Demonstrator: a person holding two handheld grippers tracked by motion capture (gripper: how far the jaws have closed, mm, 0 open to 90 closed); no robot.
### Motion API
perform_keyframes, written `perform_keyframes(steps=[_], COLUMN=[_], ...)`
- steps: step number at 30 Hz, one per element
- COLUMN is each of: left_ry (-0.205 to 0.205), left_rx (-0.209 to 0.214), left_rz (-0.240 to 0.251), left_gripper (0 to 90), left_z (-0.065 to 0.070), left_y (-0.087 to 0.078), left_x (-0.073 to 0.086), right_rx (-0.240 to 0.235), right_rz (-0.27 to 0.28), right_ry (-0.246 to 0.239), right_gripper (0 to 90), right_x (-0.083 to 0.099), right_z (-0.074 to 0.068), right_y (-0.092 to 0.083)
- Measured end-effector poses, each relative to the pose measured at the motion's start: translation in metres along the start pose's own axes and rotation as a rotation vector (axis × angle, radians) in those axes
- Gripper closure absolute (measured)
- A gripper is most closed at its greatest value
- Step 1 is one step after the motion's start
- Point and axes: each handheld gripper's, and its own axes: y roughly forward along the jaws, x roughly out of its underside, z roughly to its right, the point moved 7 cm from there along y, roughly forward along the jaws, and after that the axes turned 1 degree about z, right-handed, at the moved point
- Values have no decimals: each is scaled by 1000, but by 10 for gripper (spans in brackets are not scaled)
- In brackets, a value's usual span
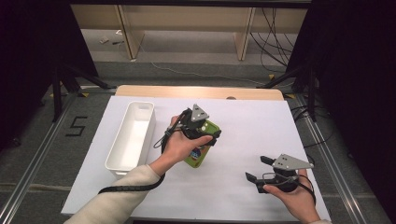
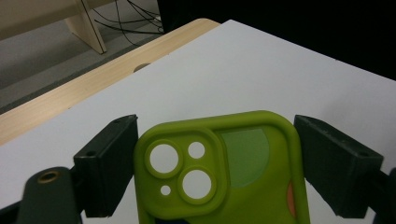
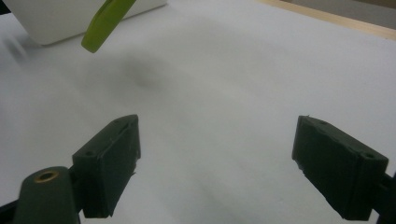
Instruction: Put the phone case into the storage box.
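A lime-green phone case [image 2: 252, 186] with camera cut-outs sits between the jaws of my left gripper [image 2: 217, 163], and both jaws press its sides. From above, the left gripper [image 1: 204, 131] holds the phone case [image 1: 195, 157] near the middle of the white sheet, tilted. Off the sheet hangs an edge of the phone case [image 3: 105, 21], with a soft shadow under it. My right gripper [image 1: 259, 169] hovers at the front right, open with nothing between its jaws. Ahead of the right gripper [image 3: 217, 163] lies bare white sheet.
A long white bin [image 1: 133, 135] lies empty at the left of the white sheet [image 1: 252, 121]; a corner of the bin [image 3: 56, 18] is beyond the case. The wooden table edge [image 1: 196, 91] runs along the back. Black stands and cables are on the floor beyond.
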Motion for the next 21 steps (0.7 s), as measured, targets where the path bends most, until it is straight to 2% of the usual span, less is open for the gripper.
perform_keyframes(steps=[21], left_ry=[-13], left_rx=[-34], left_rz=[26], left_gripper=[164], left_z=[-14], left_y=[-15], left_x=[-2], right_rx=[-1], right_rz=[-3], right_ry=[3], right_gripper=[163], right_x=[0], right_z=[0], right_y=[1])
